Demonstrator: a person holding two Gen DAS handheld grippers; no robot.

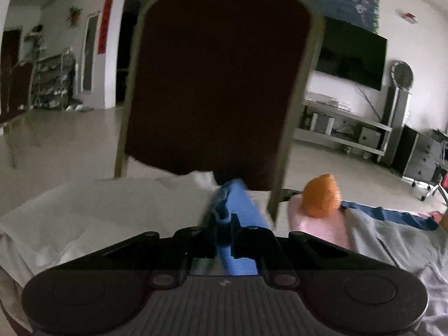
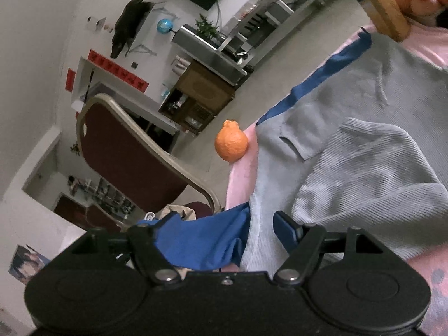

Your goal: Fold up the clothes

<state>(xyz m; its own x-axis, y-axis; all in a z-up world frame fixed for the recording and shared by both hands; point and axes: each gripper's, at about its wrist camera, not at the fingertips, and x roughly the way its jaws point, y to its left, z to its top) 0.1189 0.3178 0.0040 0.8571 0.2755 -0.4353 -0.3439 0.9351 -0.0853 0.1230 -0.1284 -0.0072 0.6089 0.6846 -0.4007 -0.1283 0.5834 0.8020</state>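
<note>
- Beyond the table a pale tiled floor is stretching to white walls, with a dark flat television (image 1: 352, 56) hanging at about two o'clock in the left wrist view.
- Standing right behind the table edge is a dark red padded chair with a tan metal frame (image 1: 218, 84), filling the twelve o'clock area of that view.
- A white cloth (image 1: 98, 212) is covering the table at nine o'clock, and a pink cloth (image 1: 319, 229) is lying at three o'clock.
- The left claw (image 1: 224, 224) is sitting clenched on a bright blue fabric garment (image 1: 240, 207), which is running between its fingers toward the chair.
- The right claw (image 2: 221, 224) is standing released, its fingers spread apart over the same blue garment (image 2: 201, 240) and the edge of a light grey ribbed knit garment (image 2: 364, 162) spreading toward two o'clock.
- A dark blue strip (image 2: 316, 78) is lining the grey garment's far edge.
- A bumpy orange fruit (image 2: 231, 141) is resting on the pink cloth's edge at twelve o'clock.
</note>
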